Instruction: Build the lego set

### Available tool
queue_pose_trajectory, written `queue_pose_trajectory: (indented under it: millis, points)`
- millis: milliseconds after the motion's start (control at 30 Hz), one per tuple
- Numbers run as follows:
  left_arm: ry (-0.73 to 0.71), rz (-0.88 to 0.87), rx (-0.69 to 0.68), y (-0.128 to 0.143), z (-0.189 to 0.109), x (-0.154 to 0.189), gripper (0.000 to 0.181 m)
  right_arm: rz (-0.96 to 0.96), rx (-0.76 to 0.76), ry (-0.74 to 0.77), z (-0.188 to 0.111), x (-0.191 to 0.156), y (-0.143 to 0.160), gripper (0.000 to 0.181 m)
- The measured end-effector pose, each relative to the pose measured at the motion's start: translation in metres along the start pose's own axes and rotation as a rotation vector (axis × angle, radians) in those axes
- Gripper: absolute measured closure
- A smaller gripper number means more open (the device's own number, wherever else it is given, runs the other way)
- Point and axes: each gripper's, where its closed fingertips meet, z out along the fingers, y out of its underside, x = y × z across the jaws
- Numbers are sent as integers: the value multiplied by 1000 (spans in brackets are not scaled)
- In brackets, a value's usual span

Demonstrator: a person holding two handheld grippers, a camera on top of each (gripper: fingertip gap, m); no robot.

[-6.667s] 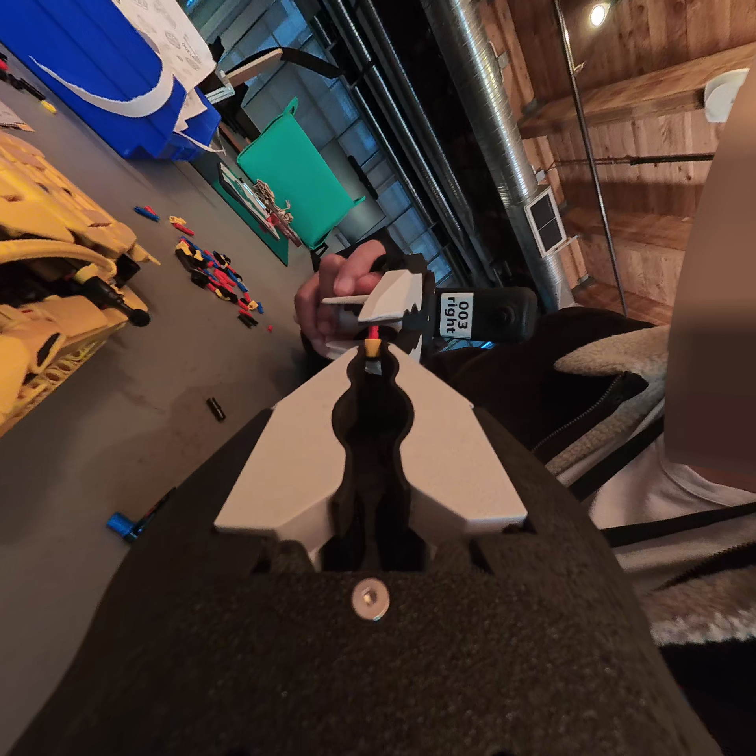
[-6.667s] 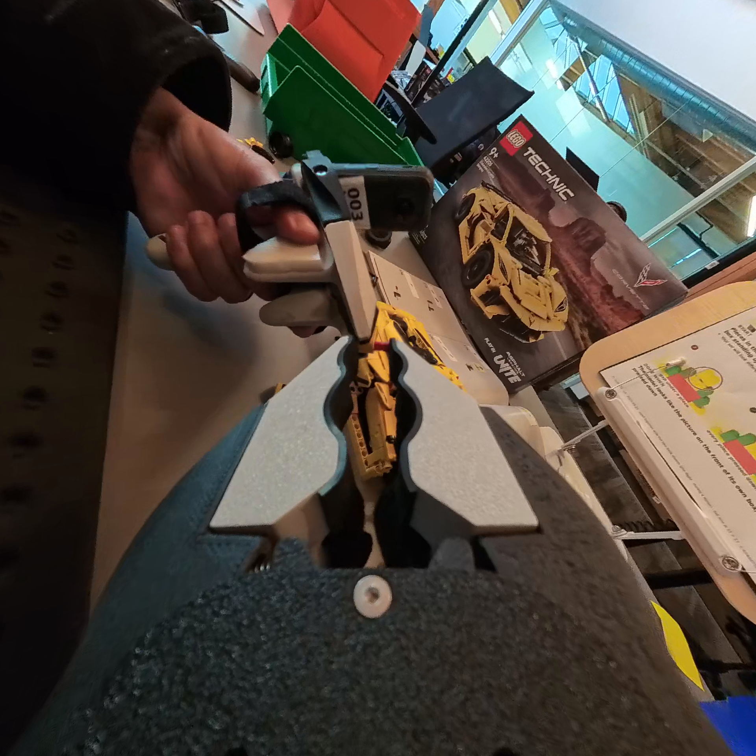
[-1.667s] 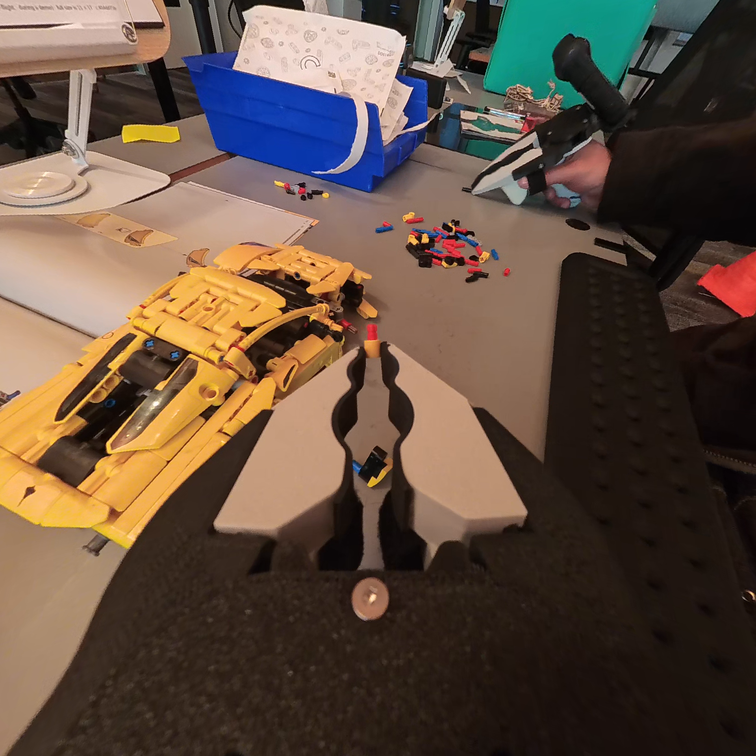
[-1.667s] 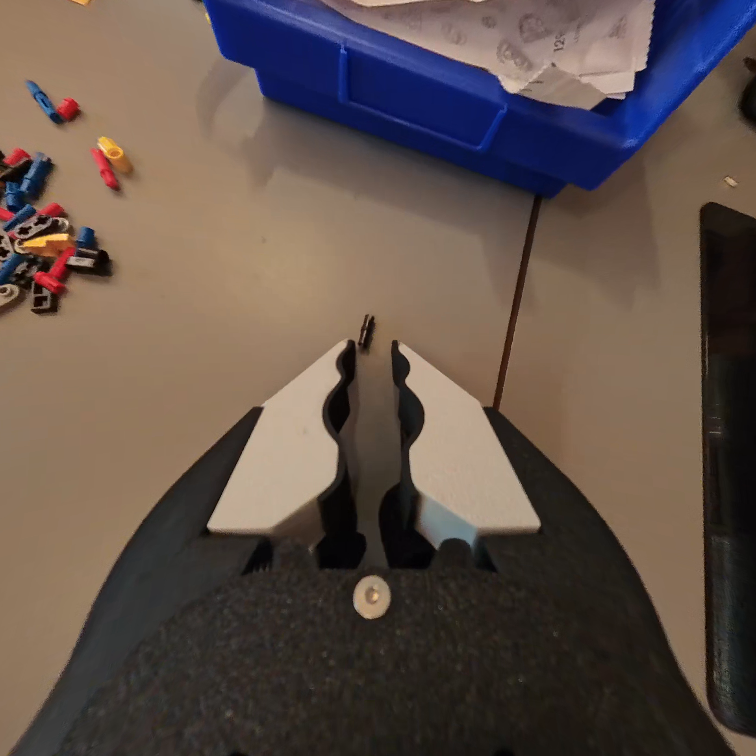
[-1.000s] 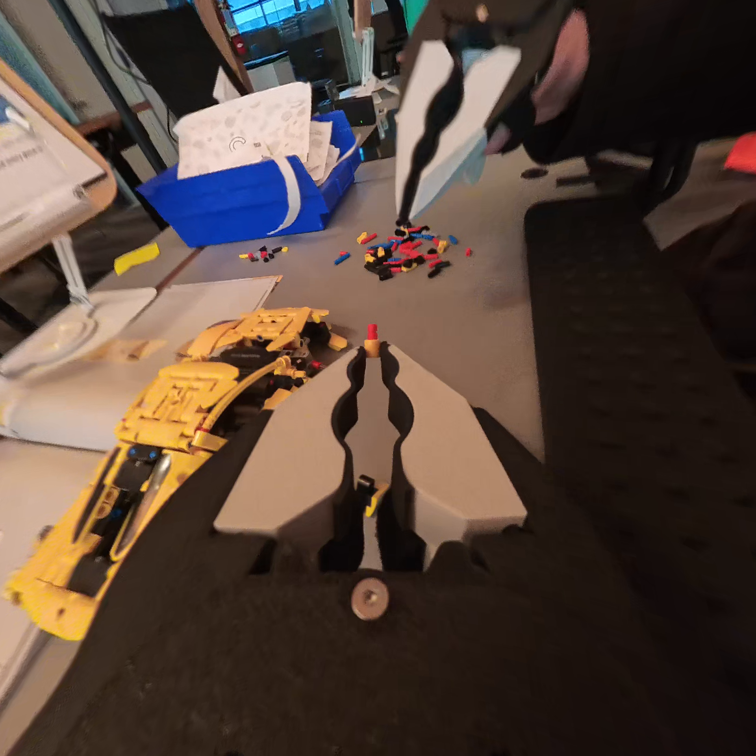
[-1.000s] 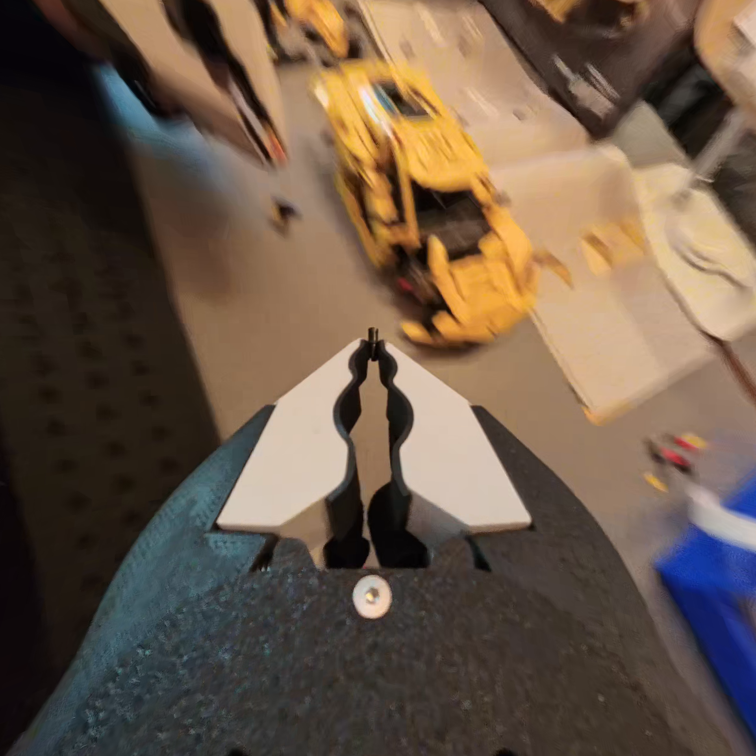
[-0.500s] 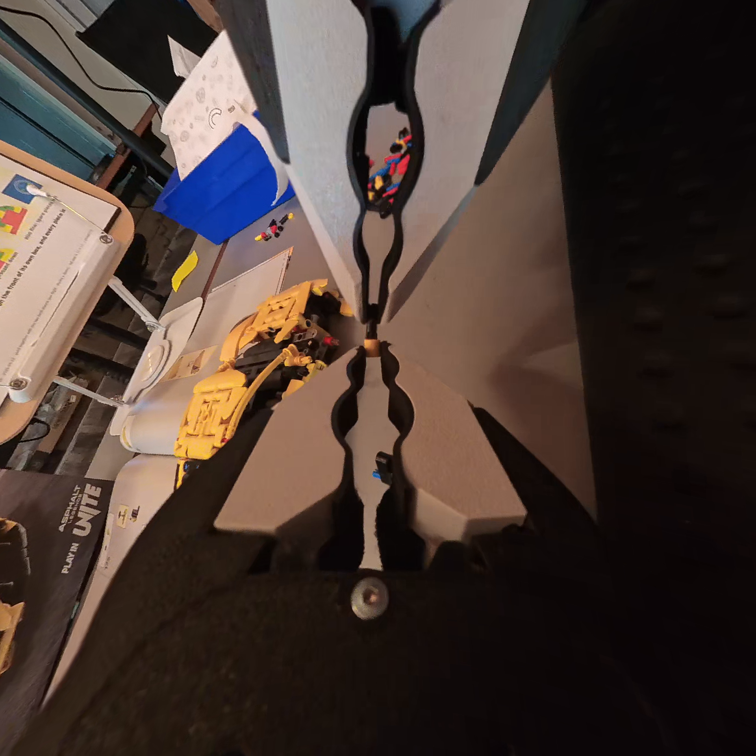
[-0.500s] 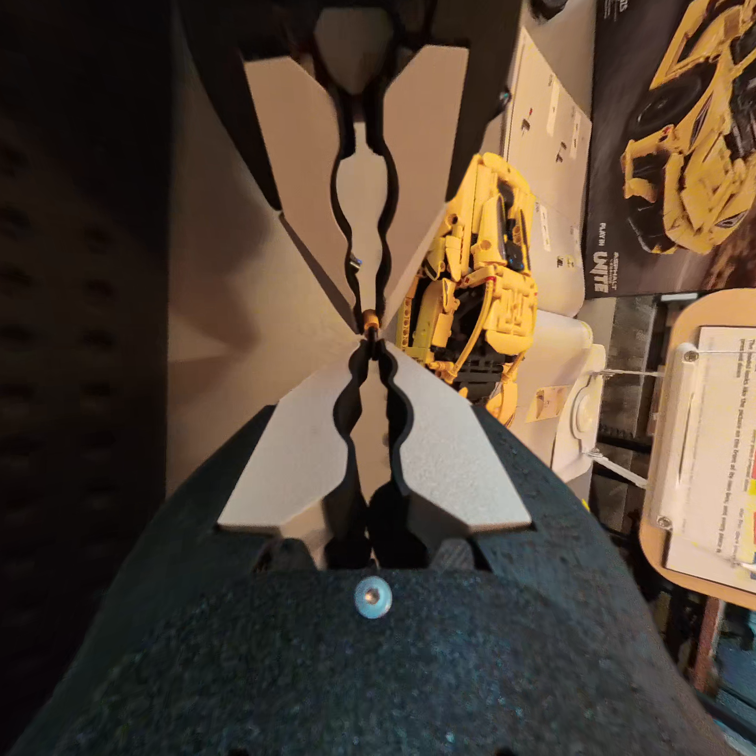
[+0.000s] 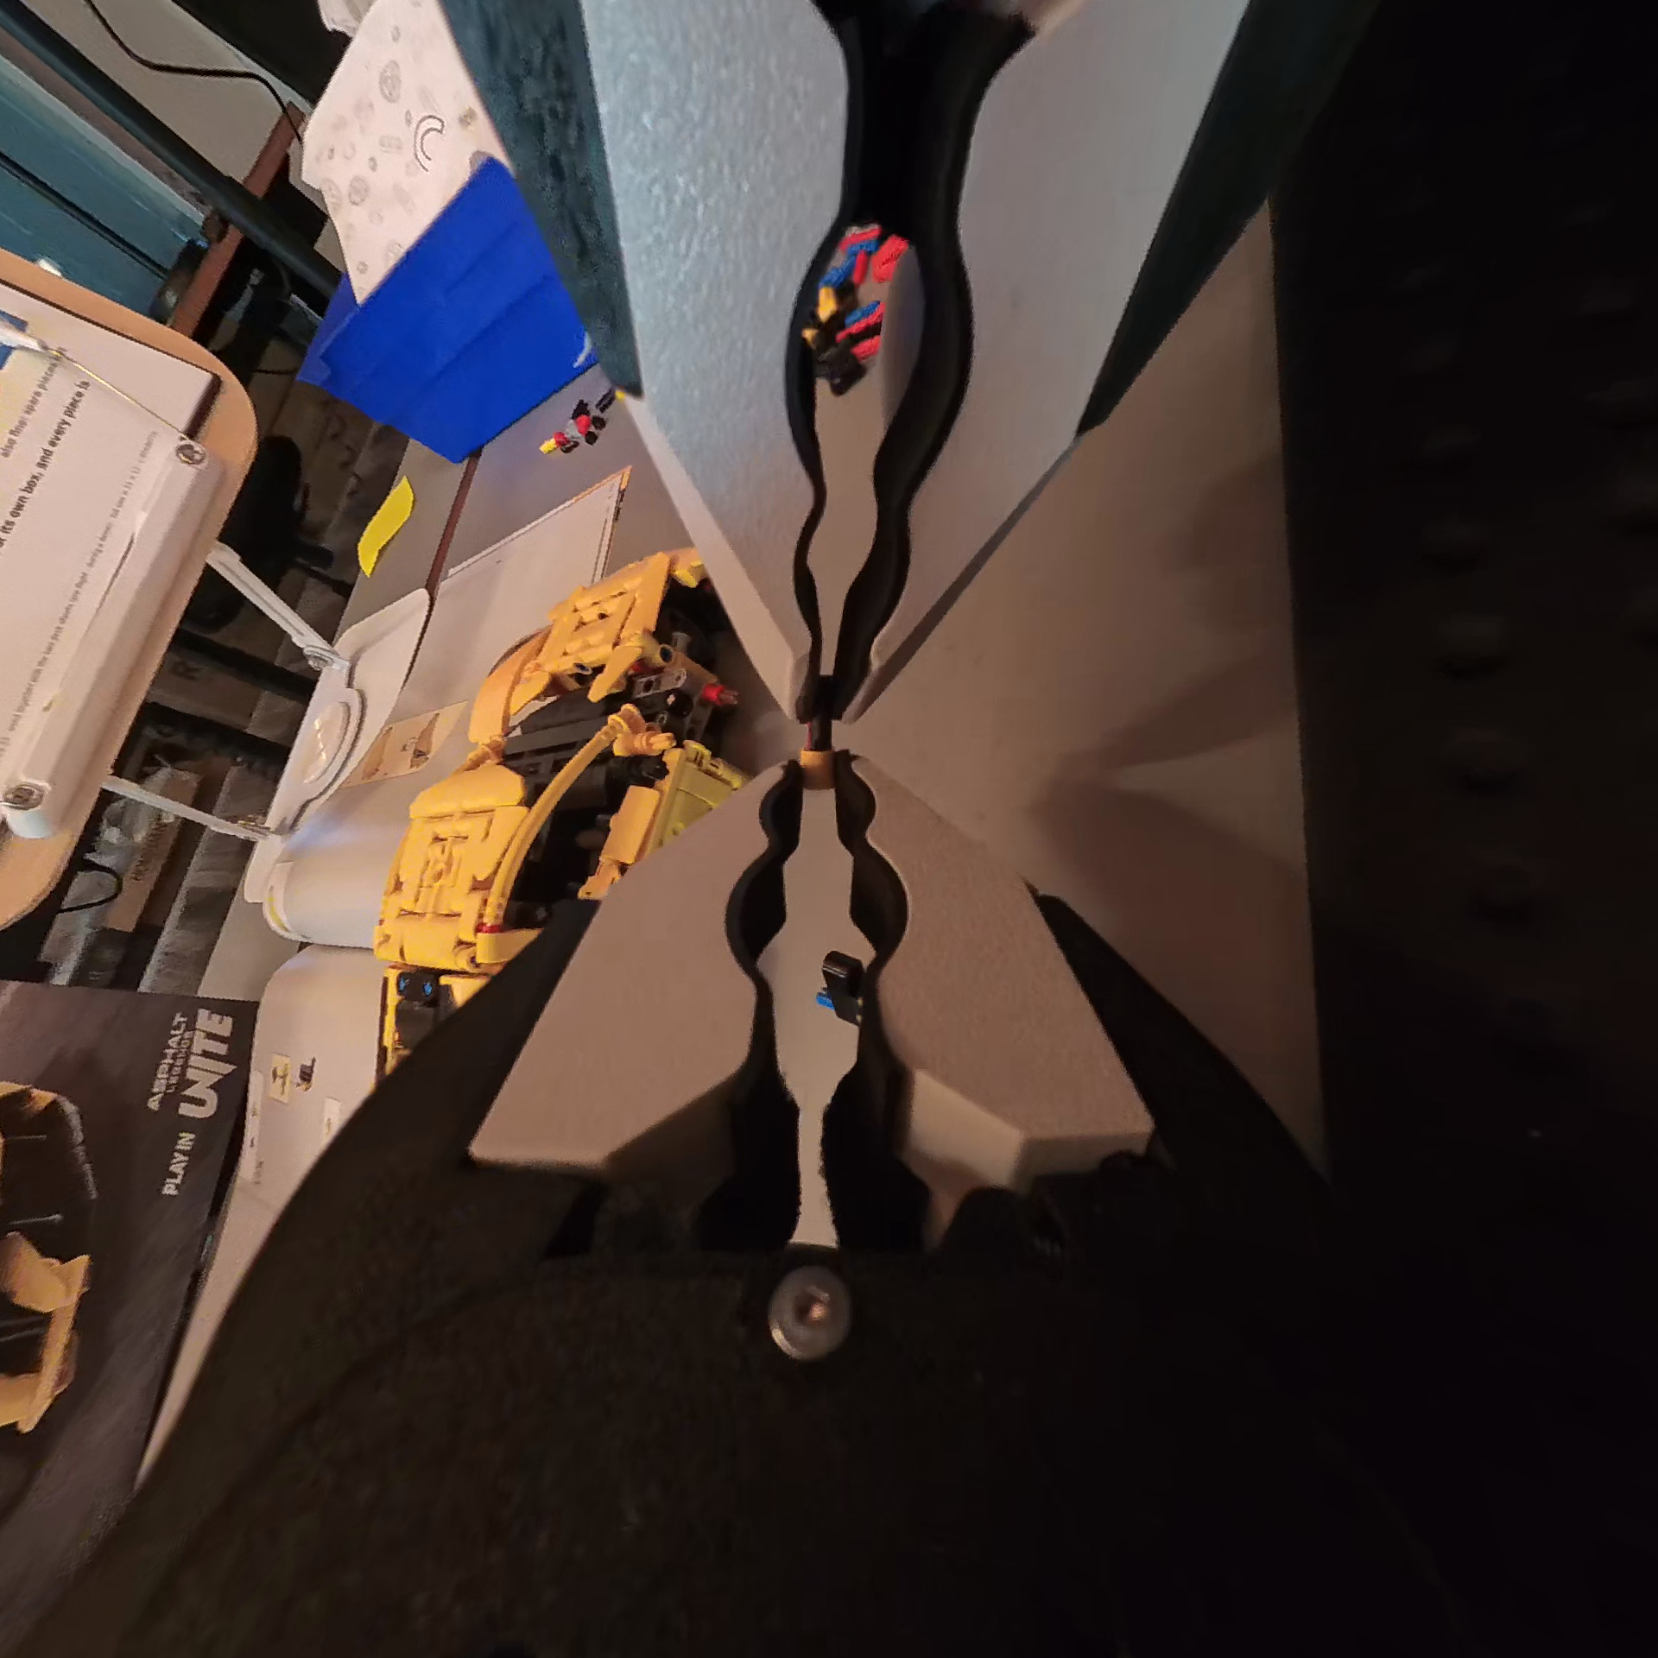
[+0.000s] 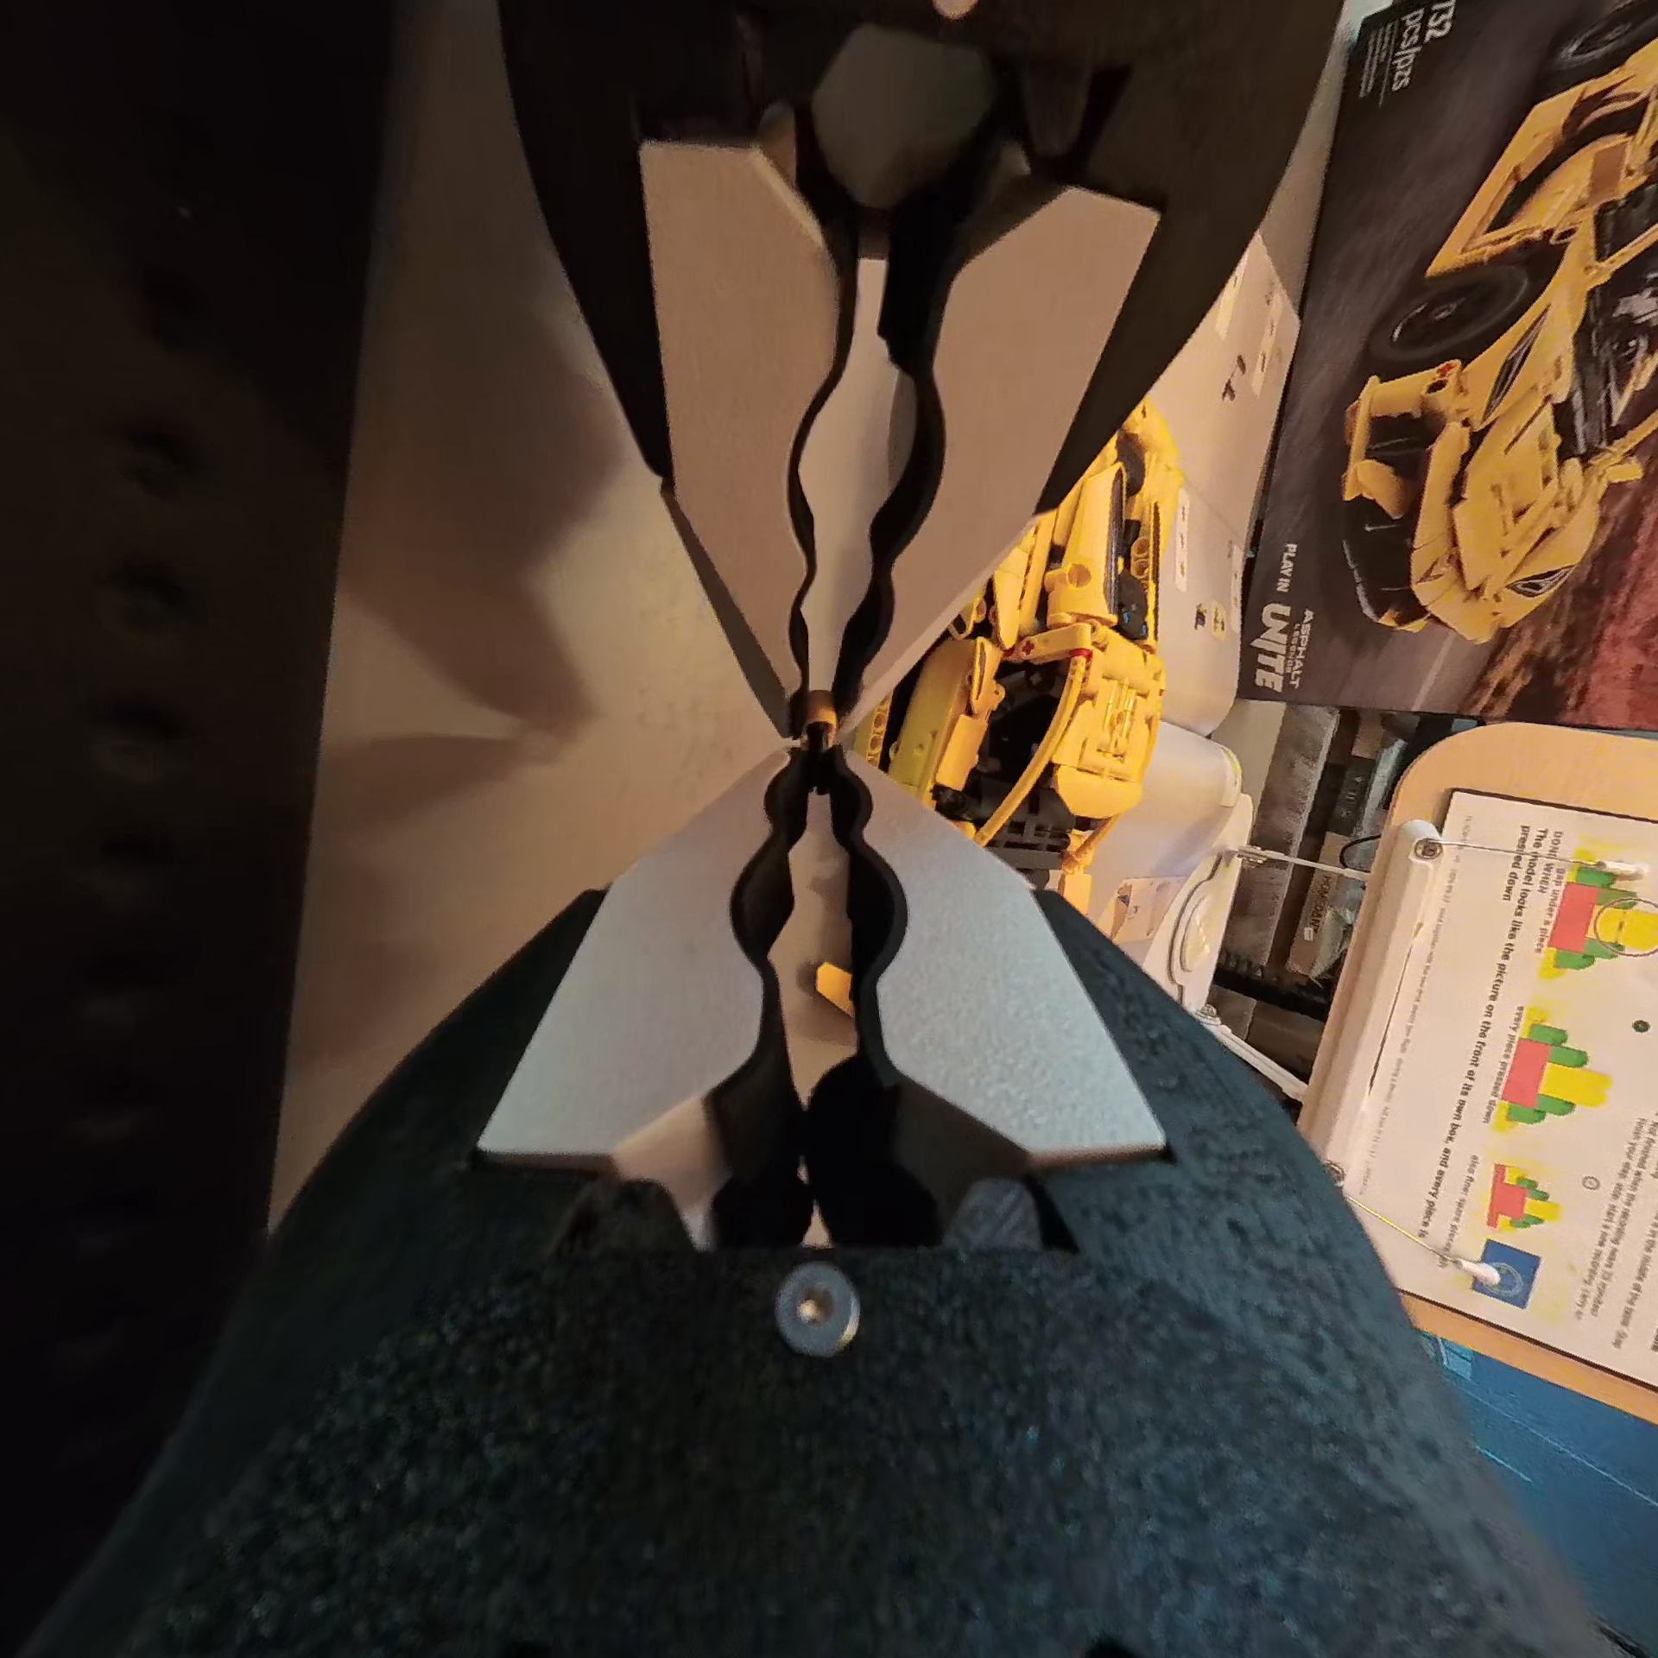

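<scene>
The two grippers meet tip to tip above the grey table, whose bare stretch beside them looks passable, while the yellow car model just beside the tips and the black mat opposite hem it in.

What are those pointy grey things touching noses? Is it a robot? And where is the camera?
No robot here. A person holds one pair of tongs in each hand, and each pair has a camera looking along its grey fingers. So the two pictures show the same moment from opposite sides.

In the left view, the left tongs are at the bottom, shut on a small yellow piece. The right tongs come in from the top.

In the right view it flips: the right tongs are at the bottom, shut on a tiny black pin, tip to tip with the yellow piece.

Below on the table lie a yellow car, its box, a blue bin and loose pieces.
</scene>
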Motion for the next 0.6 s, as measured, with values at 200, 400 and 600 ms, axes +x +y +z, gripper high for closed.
queue_pose_trajectory:
  millis: [200, 400, 600]
  points:
    - [15, 32, -48, 4, 3, 7, 175, -64, -40, 16, 4, -7, 0, 179]
    - [22, 48, -82, 7, 5, 11, 176, -142, -101, 47, 8, -11, 0, 178]
    - [-16, 74, -72, 2, 3, 7, 176, 121, -7, -47, 7, -7, 1, 178]
